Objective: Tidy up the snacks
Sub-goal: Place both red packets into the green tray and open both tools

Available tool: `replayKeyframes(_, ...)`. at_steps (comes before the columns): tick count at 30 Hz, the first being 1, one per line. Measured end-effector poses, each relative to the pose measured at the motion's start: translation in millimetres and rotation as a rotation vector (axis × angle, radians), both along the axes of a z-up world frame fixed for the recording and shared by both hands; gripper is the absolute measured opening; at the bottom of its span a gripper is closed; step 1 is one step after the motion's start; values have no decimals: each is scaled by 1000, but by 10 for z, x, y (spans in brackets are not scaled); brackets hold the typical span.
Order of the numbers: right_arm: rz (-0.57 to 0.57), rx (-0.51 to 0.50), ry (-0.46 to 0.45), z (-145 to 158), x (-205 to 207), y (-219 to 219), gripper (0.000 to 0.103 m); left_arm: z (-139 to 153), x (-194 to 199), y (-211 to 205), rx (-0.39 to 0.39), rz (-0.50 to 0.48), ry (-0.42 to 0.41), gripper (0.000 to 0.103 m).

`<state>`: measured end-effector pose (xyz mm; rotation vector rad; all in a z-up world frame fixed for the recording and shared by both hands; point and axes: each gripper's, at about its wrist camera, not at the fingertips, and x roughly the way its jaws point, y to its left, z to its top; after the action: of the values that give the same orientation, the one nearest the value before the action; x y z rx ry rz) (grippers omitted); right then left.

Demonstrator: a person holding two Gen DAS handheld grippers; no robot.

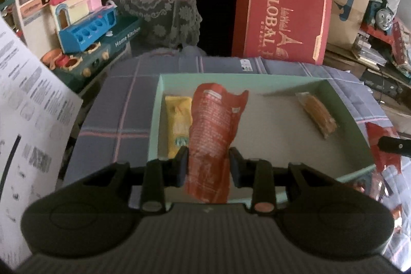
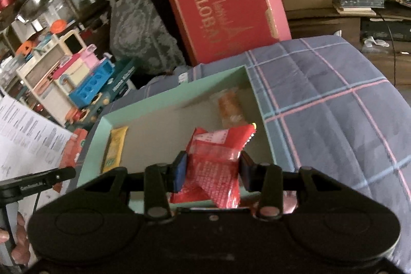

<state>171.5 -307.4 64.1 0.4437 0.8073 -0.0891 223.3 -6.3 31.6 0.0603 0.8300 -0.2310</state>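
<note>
Snack packets [image 1: 213, 135] over mint box [image 1: 341, 104], red carton [image 1: 282, 17] behind.

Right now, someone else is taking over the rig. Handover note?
Left hand-held gripper: shut on a long orange-red packet, held above the green box.
Right hand-held gripper: shut on a crumpled red packet, also over the box.
Already lying in the box: a yellow packet by the left wall and a clear-wrapped orange snack toward the right.
Left to do: set both held packets down in the box. More red wrapping shows outside the box's right side; check it.
</note>
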Motion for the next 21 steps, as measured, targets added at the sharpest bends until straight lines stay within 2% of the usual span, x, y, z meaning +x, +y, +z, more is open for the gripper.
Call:
replayKeyframes(8,-19,-2,53,-239,336,-83,41,-271,377,-75,51,-39,54,33)
replayKeyframes(16,-27,-4,99,-425,414,-65,42,-495,403,-109,96,-94,85,34)
replayKeyframes(17,-25,-3,100,-423,416,-62,47,-515,393,-115,106,-99,87,35)
replayKeyframes(18,-26,3,99,-425,419,-57,53,-531,384,-115,119,-102,87,40)
replayKeyframes(19,-30,5,93,-415,409,-54,57,-543,373,-111,137,-97,81,53)
replayKeyframes(20,-29,6,84,-392,395,-50,69,-544,365,-103,155,-83,73,65)
replayKeyframes(21,-30,1,73,-367,379,-40,84,-538,350,-84,174,-59,57,88)
